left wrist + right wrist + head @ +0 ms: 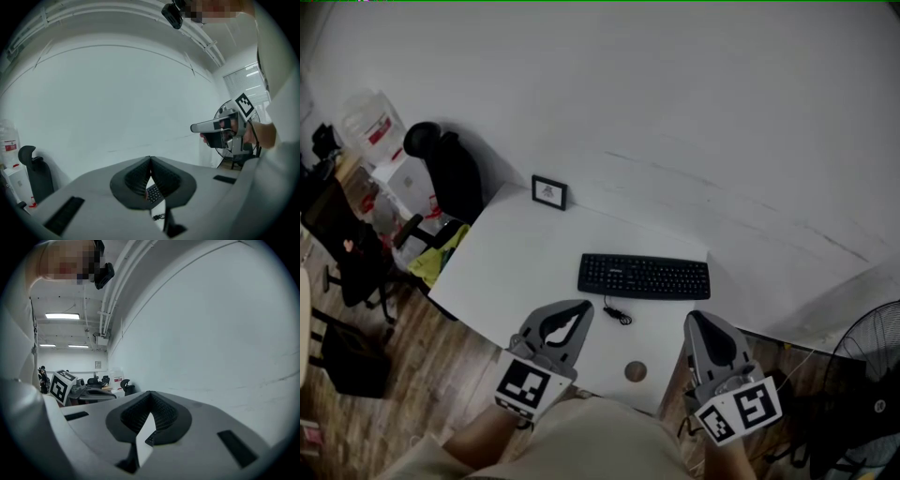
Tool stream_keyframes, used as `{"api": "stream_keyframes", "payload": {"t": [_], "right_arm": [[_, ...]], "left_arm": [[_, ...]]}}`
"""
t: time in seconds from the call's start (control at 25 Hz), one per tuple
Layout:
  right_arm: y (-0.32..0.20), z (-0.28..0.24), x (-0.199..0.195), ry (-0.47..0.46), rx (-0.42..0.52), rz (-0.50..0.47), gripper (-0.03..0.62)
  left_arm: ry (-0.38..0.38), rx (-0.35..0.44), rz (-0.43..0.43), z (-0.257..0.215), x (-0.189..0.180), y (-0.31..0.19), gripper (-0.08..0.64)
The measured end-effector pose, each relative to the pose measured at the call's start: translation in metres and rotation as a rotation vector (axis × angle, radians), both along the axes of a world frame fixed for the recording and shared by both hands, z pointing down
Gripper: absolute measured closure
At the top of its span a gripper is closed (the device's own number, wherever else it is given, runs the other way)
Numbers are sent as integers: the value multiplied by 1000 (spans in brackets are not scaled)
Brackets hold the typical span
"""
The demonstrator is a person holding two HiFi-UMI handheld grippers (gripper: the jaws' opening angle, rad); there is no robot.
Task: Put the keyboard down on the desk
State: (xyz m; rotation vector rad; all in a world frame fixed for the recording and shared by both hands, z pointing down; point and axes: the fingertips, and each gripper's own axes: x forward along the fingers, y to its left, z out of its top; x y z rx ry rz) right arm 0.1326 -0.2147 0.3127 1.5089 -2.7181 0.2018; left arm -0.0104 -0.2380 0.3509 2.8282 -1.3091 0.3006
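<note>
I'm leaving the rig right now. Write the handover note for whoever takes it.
Left gripper: shut, empty, over the desk's near edge.
Right gripper: shut, empty, by the desk's near right edge.
Keyboard: lies flat on the white desk, toward its right side, with its cable loose in front. Neither gripper touches it.
Done: the keyboard is down on the desk.
Left: nothing visible; the job looks finished.
</note>
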Motion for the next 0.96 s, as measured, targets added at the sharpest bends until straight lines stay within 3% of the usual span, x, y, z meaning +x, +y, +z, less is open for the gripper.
{"api": "stream_keyframes", "payload": {"t": [0.96], "right_arm": [[-1, 0, 4, 12, 8, -21, 569]], "left_arm": [[11, -16, -10, 3, 5, -3, 538]]}}
